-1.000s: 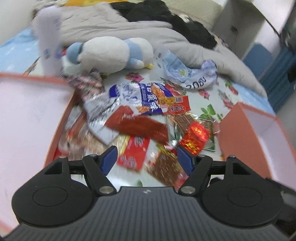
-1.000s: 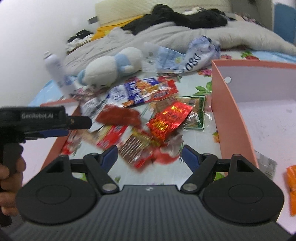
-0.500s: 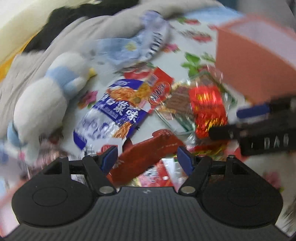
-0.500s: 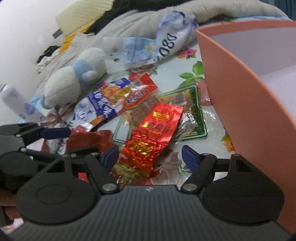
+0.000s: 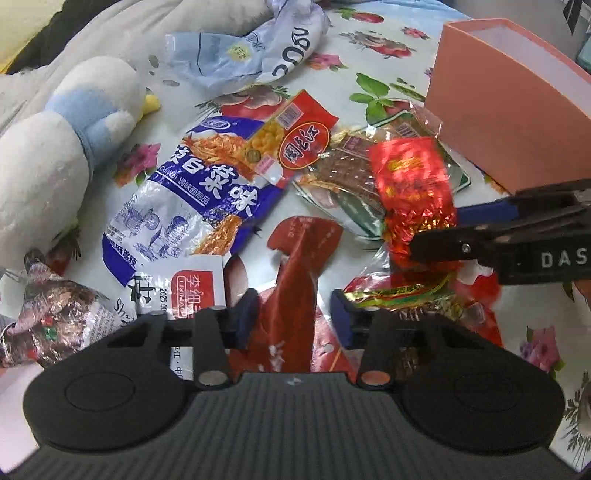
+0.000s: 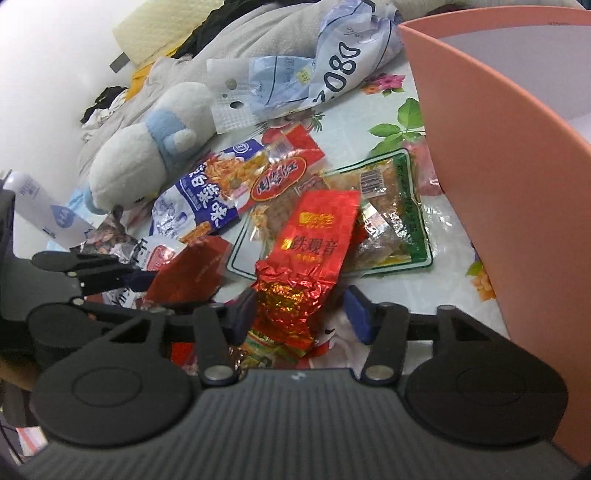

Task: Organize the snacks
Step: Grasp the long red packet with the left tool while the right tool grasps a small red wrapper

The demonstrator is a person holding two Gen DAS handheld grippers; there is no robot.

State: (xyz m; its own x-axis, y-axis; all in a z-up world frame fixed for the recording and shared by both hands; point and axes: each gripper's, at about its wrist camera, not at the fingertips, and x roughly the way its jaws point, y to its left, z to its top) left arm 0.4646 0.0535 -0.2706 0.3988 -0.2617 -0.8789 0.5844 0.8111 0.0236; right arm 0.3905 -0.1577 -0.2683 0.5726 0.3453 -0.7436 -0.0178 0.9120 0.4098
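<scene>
Left gripper point(image 5: 294, 314): jaws just closing around the dark red flat snack packet point(image 5: 295, 266), pads apart from it.
Right gripper point(image 6: 301, 314): jaws closing around the shiny red foil tea pouch point(image 6: 306, 251), right pad clear.
Both packets: on the floral sheet point(image 5: 388, 74) beside the salmon-pink box point(image 6: 498, 184).

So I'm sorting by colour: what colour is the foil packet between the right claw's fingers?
Shiny red foil packet with gold print, clearest in the right wrist view.

We see a bed covered by a floral sheet point(image 5: 373, 70). On it lie scattered snack packets: a blue-and-white bag point(image 5: 192, 199), a dark red pouch point(image 5: 299, 258), a red foil tea packet point(image 6: 314, 243) and a green-edged clear pack point(image 6: 402, 221). A plush toy point(image 6: 144, 162), grey blanket point(image 5: 122, 33) and salmon-pink box point(image 5: 506, 122) also rest there.
</scene>
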